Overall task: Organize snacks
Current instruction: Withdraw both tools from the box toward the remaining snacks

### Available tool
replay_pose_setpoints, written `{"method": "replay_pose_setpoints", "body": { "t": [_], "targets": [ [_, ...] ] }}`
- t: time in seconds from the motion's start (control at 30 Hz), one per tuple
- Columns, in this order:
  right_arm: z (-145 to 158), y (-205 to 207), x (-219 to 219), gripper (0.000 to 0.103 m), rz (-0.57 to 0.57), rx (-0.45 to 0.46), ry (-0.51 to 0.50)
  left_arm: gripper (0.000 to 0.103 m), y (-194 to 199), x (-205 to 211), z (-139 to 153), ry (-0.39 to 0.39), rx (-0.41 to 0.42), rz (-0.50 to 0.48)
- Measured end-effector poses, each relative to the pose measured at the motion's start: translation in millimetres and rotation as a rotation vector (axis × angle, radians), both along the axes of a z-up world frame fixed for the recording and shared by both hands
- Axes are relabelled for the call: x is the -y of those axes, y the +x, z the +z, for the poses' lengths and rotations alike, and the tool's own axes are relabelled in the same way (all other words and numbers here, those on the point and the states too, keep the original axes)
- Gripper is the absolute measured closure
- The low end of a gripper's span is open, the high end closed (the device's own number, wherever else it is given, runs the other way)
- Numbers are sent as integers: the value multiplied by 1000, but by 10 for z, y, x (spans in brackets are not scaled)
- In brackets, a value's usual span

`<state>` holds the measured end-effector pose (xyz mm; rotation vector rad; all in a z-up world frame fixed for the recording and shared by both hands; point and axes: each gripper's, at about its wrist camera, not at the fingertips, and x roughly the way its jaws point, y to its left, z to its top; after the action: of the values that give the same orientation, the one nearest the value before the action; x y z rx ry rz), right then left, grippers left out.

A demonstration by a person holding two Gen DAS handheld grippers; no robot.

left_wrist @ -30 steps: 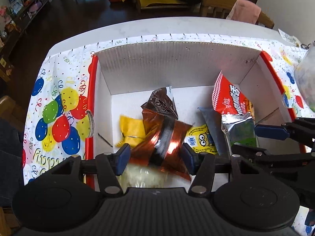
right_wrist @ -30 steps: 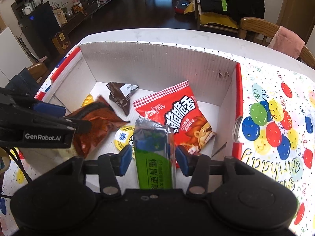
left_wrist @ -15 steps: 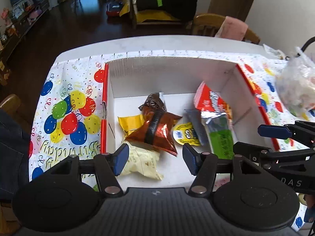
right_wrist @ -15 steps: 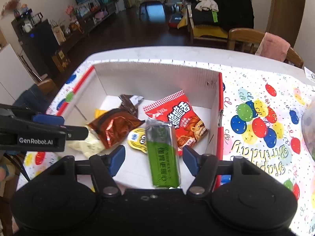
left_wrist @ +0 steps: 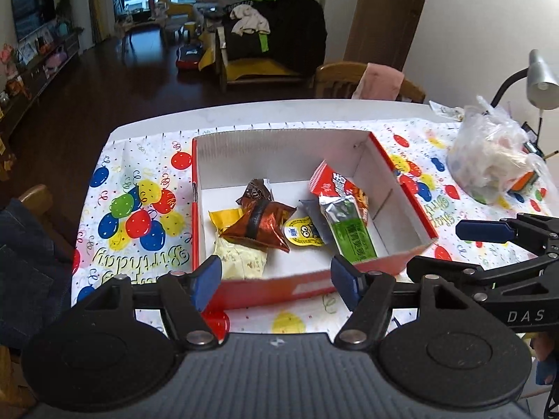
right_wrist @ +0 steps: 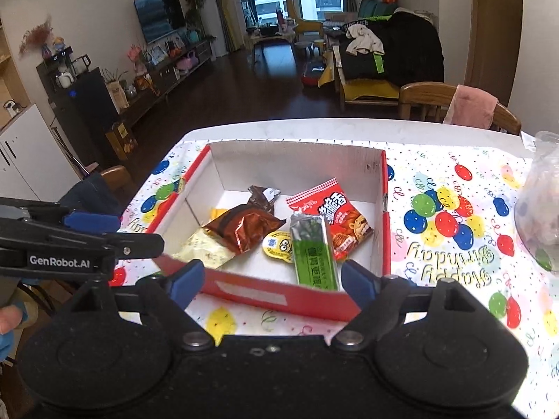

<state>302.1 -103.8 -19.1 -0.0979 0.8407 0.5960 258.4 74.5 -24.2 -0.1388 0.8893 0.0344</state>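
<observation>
Snacks now all lie in the box (left_wrist: 307, 281) at the worktop's middle: the brown bag (left_wrist: 260, 225) and green bar (right_wrist: 312, 249), gripped a second ago, are dropped. Left fingers (left_wrist: 276, 277) and right fingers (right_wrist: 270, 279) are opening, empty; that pair seems done.

A white-walled cardboard box with a red rim (left_wrist: 401, 192) on a balloon-print "Happy Birthday" tablecloth (left_wrist: 139, 209) shows a glossy brown packet (left_wrist: 260, 227) at its centre, a green bar wrapper (left_wrist: 353, 237) at three o'clock, a red-and-white striped bag (right_wrist: 335, 216) behind that, and a pale yellow pouch (left_wrist: 241, 262) at seven.
</observation>
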Motion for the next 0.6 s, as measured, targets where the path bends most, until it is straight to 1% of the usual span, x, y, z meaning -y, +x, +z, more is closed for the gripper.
{"method": "replay_pose_setpoints", "body": {
  "t": [0.07,0.17,0.23,0.3,0.37,0.4,0.43,0.6],
  "targets": [
    [20,-97,29,16,1,9,1,34,-111,5,28,-6,9,-7],
    [34,-243,67,15,3,19,4,30,-281,13,52,-8,25,-17],
    [21,-331,91,15,4,19,8,27,-389,26,48,-7,32,-25],
    [-1,-422,114,14,6,19,7,26,-491,34,30,-6,33,-32],
    [-33,-500,132,11,8,13,10,25,-579,42,-4,-5,28,-33],
    [-52,-539,141,5,8,12,11,24,-620,42,-28,-6,25,-36],
    [-70,-583,154,3,6,17,16,23,-663,37,-54,-8,21,-36],
    [-193,-733,210,3,34,6,10,23,-831,0,-224,-41,-31,-31]
  ]
}}
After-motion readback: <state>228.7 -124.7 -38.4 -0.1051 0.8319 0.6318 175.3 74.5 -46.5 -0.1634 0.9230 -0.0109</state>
